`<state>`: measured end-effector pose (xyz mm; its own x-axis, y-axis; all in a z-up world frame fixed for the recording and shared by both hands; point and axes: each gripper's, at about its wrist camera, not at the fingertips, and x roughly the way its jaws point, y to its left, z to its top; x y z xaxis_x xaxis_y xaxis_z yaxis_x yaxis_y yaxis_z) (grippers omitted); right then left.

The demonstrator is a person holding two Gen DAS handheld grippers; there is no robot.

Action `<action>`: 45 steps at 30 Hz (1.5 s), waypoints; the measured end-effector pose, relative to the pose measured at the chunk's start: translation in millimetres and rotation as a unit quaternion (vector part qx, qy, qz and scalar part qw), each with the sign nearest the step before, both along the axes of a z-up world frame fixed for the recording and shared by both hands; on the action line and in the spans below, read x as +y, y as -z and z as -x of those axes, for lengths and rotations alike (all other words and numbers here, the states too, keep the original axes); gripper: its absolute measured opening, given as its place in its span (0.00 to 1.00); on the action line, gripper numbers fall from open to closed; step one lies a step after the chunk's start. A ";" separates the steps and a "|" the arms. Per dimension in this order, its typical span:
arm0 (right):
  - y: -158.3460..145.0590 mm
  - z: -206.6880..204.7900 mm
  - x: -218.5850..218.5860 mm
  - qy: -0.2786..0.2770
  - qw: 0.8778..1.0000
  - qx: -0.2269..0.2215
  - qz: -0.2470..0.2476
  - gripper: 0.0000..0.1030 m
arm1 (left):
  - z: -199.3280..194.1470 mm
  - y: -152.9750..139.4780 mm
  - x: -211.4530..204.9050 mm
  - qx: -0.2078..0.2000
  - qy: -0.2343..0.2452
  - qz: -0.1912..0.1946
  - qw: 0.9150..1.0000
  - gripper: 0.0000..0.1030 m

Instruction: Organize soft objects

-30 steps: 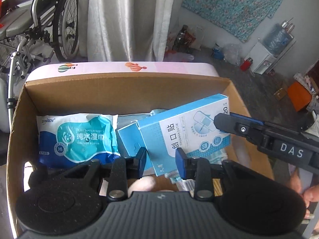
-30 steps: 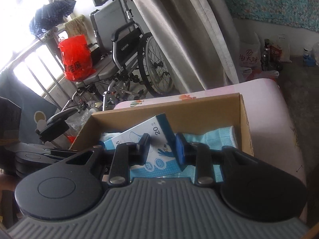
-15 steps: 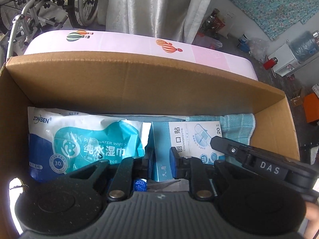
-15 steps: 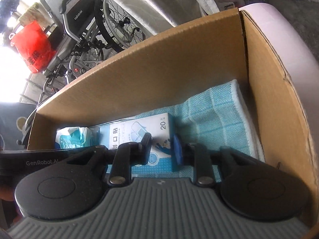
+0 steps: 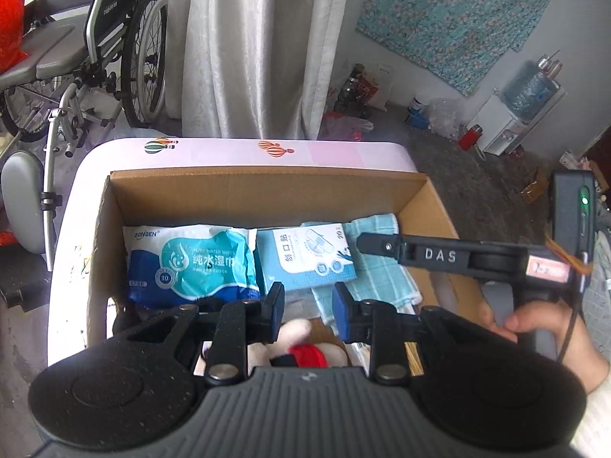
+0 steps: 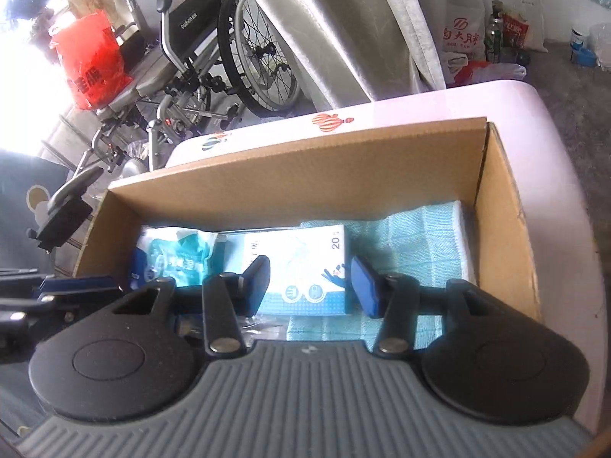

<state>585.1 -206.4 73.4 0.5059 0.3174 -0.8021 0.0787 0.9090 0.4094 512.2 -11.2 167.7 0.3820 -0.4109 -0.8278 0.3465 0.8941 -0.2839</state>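
Light-blue plaster box (image 6: 305, 263) now lying flat in the brown cardboard carton (image 6: 290, 175).

It rests on the teal checked cloth (image 6: 416, 236), blue wet-wipes pack (image 5: 191, 263) at its nine o'clock; right gripper (image 6: 309, 286) opening, released, left gripper (image 5: 307, 311) opening, empty; soft pieces at six o'clock remain.
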 end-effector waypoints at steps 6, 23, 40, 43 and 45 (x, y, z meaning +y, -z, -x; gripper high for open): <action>-80.0 78.8 -11.8 -0.048 0.995 -0.072 -0.055 0.45 | 112.1 -38.4 55.3 -0.039 0.003 0.038 0.999 0.37; -42.8 301.8 112.5 -0.198 0.972 -0.038 -0.117 0.45 | 299.6 104.5 164.2 -0.034 -0.134 0.014 0.990 0.52; 39.6 327.4 168.1 -0.176 0.984 0.006 -0.007 0.17 | 304.4 149.2 146.9 -0.041 -0.138 -0.008 0.990 0.51; 38.5 325.7 154.9 -0.165 0.986 -0.006 0.025 0.16 | 310.5 149.5 138.9 -0.046 -0.118 -0.006 0.992 0.51; 40.7 319.7 142.0 -0.160 0.987 -0.005 0.031 0.18 | 314.9 150.8 129.1 -0.054 -0.094 -0.002 0.994 0.51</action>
